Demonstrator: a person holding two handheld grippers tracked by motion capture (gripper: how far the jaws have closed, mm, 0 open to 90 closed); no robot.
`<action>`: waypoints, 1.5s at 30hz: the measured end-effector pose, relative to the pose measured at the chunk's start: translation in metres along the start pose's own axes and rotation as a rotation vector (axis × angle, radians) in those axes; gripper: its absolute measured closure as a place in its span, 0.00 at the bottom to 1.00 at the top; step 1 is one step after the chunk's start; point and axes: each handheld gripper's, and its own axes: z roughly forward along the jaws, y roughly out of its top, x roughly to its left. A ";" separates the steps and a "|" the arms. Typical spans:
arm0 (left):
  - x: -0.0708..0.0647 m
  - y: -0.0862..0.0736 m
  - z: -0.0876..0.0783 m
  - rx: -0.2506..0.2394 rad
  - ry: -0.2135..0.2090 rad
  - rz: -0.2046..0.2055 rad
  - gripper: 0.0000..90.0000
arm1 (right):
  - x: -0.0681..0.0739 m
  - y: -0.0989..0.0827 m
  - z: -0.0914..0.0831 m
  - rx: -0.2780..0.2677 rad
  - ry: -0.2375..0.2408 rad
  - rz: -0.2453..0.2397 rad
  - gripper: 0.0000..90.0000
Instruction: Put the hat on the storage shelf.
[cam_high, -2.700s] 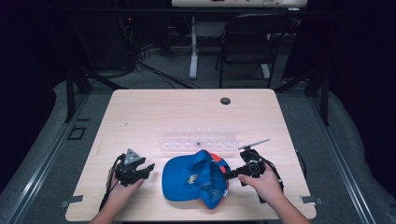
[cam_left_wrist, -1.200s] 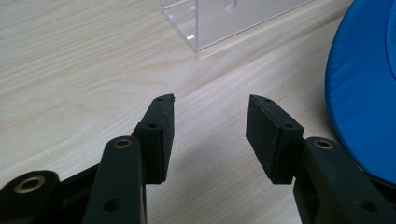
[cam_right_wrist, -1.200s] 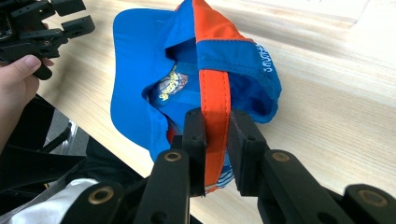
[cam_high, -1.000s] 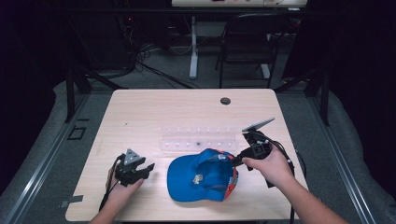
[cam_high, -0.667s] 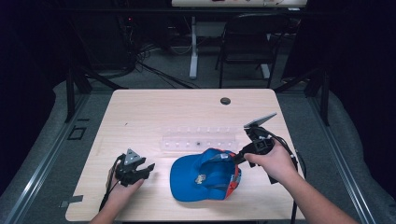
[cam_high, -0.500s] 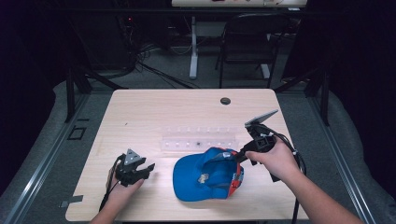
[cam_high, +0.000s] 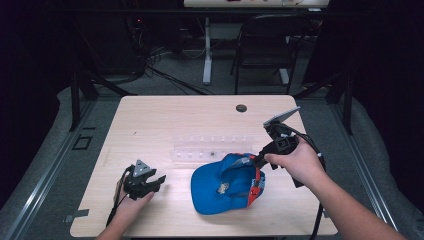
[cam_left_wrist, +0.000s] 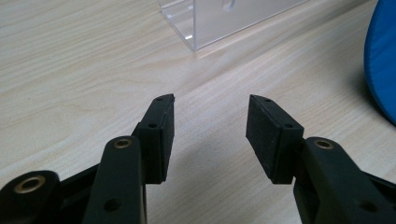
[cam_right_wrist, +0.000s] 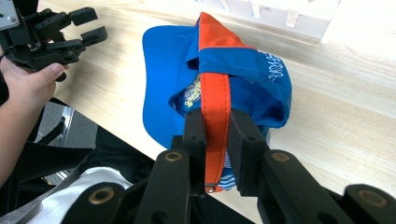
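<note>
Between the right gripper's (cam_right_wrist: 215, 135) clamped jaws runs the cap's orange strap (cam_right_wrist: 214, 100), so the blue cap (cam_high: 225, 187) hangs liftable; beyond it, the left gripper (cam_left_wrist: 210, 135) rests open, empty.

A dim room (grey floor (cam_high: 45, 165)) holds a black folding chair (cam_high: 265, 45).

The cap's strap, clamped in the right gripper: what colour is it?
Orange; the strap shows best in the right gripper view, against the blue cap.
</note>
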 end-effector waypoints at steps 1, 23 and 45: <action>0.000 0.000 0.000 0.002 0.000 0.004 0.58 | 0.002 0.000 0.000 -0.017 -0.005 0.015 0.87; 0.000 0.000 0.000 0.005 -0.003 0.010 0.58 | 0.010 0.008 -0.024 -0.002 -0.011 0.001 0.87; -0.001 0.000 0.000 0.009 -0.008 0.010 0.58 | 0.009 0.015 -0.037 0.013 0.118 0.065 0.87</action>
